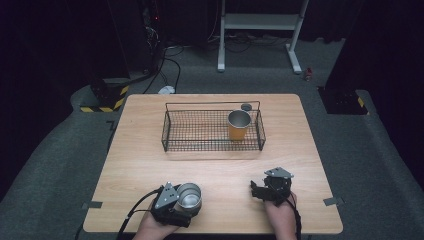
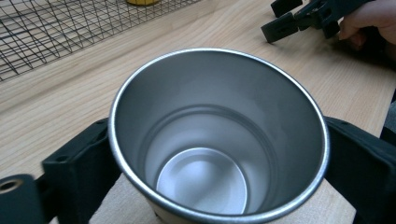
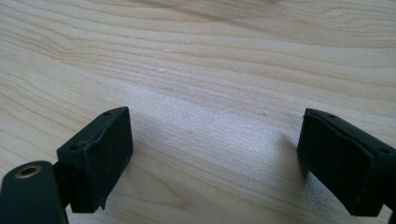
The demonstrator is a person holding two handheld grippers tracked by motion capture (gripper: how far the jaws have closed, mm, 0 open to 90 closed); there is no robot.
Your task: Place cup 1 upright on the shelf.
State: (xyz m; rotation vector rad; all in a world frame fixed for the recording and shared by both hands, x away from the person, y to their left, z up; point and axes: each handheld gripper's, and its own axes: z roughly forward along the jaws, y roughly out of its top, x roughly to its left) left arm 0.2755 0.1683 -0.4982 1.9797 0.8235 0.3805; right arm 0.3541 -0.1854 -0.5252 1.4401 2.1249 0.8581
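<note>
An empty steel cup sits between the jaws of my left gripper near the table's front edge, left of centre. In the left gripper view the cup is seen from above, and both black pads press its sides. Whether its base rests on the wood I cannot tell. My right gripper is low at the front right, open, with bare wood between its jaws. A second cup, orange with a steel rim, stands upright in the right end of the black wire basket.
The basket stands at the middle back of the wooden table. A small dark round thing lies just behind it. In the left gripper view the right gripper and a hand show at the top right.
</note>
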